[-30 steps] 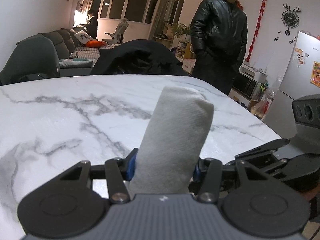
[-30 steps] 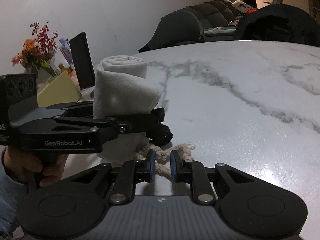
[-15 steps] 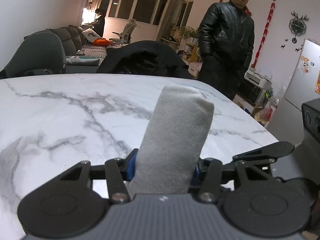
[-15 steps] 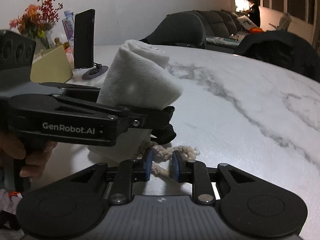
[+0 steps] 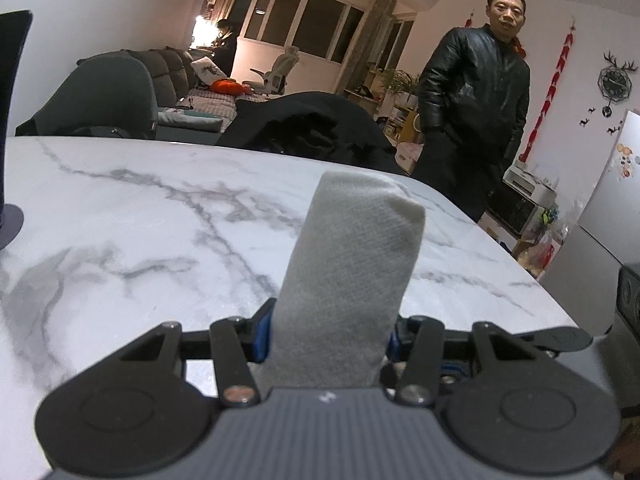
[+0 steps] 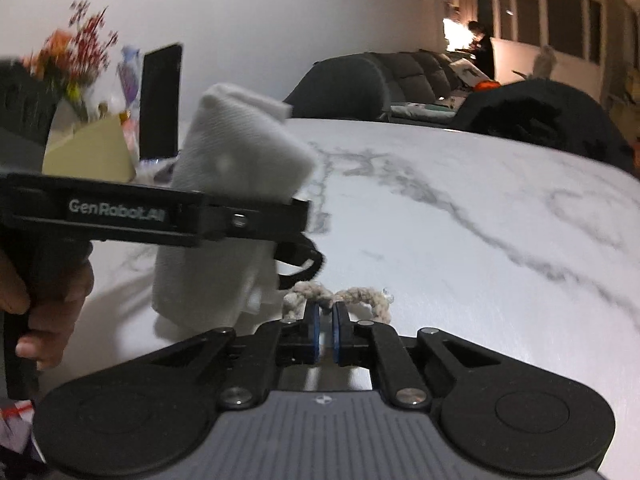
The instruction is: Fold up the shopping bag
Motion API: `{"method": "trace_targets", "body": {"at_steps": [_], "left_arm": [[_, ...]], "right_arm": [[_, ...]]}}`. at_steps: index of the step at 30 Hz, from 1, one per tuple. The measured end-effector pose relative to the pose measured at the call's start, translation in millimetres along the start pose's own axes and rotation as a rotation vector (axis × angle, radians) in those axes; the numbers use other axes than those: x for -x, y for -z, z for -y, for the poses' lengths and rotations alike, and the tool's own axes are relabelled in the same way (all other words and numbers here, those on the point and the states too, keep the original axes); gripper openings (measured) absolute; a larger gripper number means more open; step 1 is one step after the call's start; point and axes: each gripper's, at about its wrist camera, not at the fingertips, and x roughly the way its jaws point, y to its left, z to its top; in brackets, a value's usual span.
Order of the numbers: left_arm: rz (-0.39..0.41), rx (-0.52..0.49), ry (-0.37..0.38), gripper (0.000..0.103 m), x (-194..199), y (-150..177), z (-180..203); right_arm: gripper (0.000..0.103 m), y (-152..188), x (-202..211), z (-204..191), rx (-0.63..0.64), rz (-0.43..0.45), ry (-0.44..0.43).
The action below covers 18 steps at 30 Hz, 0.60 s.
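The shopping bag (image 5: 352, 264) is a white woven cloth rolled into a thick bundle. It stands up between the blue pads of my left gripper (image 5: 326, 328), which is shut on it. The right wrist view shows the same rolled bag (image 6: 236, 160) held a little above the marble table (image 6: 500, 216) by the left gripper (image 6: 288, 236), with a hand (image 6: 44, 304) on its grip. The bag's beige rope handle (image 6: 336, 296) hangs out at the bottom, and my right gripper (image 6: 325, 316) is shut on that rope.
A person in a black jacket (image 5: 476, 108) stands beyond the table's far right edge. A dark coat (image 5: 312, 128) lies over a chair at the far side. A phone on a stand (image 6: 160, 100), a yellow box (image 6: 92, 152) and flowers (image 6: 80, 52) occupy the left end.
Both grippers keep their hold. The rolled bag has tipped and swung toward the left end of the table, and the right gripper has followed with the rope handle.
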Motion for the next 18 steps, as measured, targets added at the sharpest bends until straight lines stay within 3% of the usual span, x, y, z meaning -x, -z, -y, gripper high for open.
{"method": "trace_targets", "body": {"at_steps": [8,18], "left_arm": [[0.001,0.014,-0.002,0.047,2.5,1.4,0.9],[0.001,0.035,0.02,0.047,6.4,2.6,-6.8]], "right_arm": [[0.007,5.6,33.1,42.0,-0.237,0.088,-0.08],[0.008,3.2,35.6,48.0,-0.249,0.07,-0.117]]}}
